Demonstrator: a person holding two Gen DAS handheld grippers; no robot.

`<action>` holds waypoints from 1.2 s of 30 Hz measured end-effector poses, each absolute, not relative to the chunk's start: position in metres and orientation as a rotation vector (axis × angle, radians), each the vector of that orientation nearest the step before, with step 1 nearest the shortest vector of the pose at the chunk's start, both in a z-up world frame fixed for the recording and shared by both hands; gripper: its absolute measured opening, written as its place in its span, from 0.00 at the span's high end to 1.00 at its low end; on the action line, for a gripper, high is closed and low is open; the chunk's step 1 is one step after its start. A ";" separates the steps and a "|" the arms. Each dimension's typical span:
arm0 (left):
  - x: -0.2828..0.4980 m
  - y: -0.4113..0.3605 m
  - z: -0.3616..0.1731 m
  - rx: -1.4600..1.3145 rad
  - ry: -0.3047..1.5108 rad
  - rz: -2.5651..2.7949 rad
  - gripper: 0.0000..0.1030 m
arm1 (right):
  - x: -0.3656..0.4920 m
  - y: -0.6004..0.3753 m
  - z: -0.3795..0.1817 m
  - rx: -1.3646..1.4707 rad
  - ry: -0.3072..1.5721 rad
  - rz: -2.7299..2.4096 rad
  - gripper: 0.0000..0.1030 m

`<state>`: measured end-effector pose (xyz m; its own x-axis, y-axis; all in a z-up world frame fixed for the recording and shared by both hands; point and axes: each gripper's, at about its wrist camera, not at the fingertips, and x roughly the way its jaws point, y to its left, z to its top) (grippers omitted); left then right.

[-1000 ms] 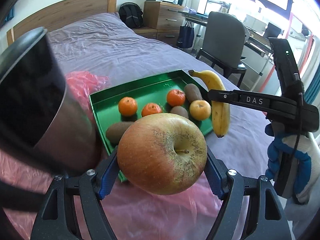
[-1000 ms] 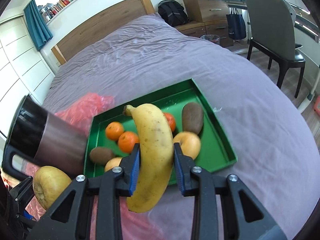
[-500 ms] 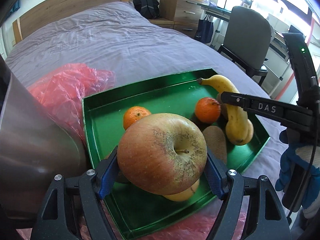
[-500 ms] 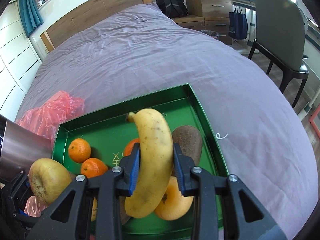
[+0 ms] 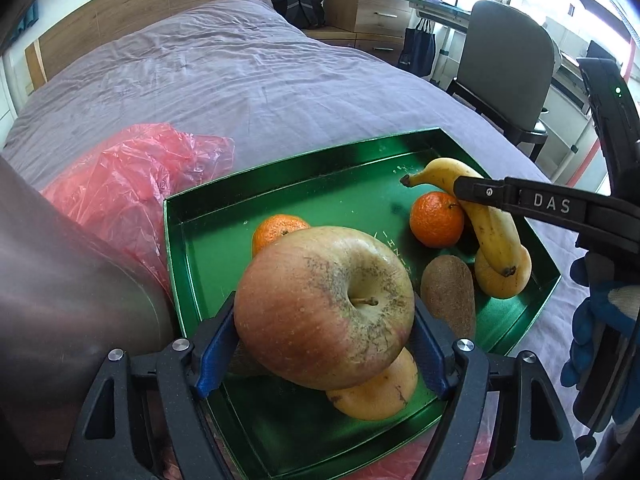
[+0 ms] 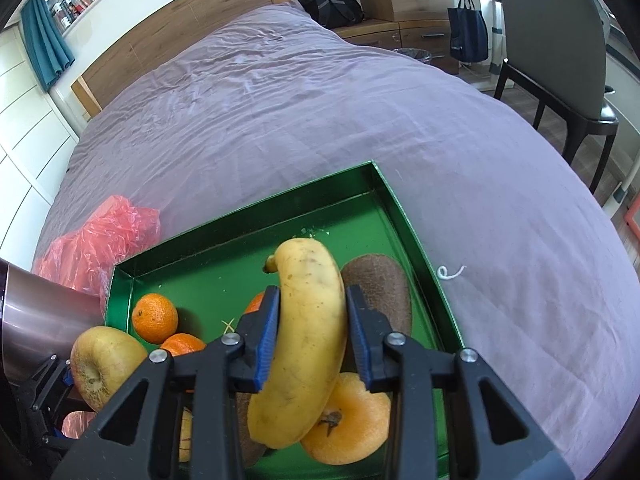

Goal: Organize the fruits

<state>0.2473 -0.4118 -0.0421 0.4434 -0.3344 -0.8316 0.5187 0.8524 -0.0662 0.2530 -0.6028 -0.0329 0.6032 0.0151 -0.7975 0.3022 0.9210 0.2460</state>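
- The left gripper (image 5: 325,350) is clamped on a big red-and-yellow apple (image 5: 325,307), its blue pads pressed to the fruit's two sides, stem end facing the camera.
- The apple hangs over the near left part of the green tray (image 5: 208,240), which lies on the purple bedspread (image 5: 240,80).
- The right gripper (image 6: 314,340) is closed around a yellow banana (image 6: 308,340) at about its middle; the banana runs lengthwise between the fingers, stem end pointing away.
- From the left wrist camera the banana sits low over the right side of the tray, its blossom end just above or against a yellow-orange round fruit (image 5: 500,280); I cannot tell whether they touch.
- In the tray: a mandarin (image 5: 437,220) just beside the banana, a second mandarin (image 5: 276,230) partly hidden behind the apple, and a brown kiwi (image 5: 450,300) between the apple and the round fruit.
- Another yellow-orange fruit (image 5: 374,394) lies under the apple near the tray's front edge.
- The right wrist camera shows a further kiwi (image 6: 380,292) against the tray's right wall, right of the banana.
- A crumpled red plastic bag (image 5: 124,188) lies on the bed to the left of the tray, touching its corner.
- A brushed-metal cylinder (image 5: 60,280) fills the left edge of the left camera's view, close by the tray.
- A grey chair (image 6: 552,40) stands beside the bed.
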 end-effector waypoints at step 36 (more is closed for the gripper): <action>0.092 -0.283 0.063 0.194 0.800 -0.559 0.21 | 0.059 -0.492 0.047 0.357 0.808 -0.169 0.09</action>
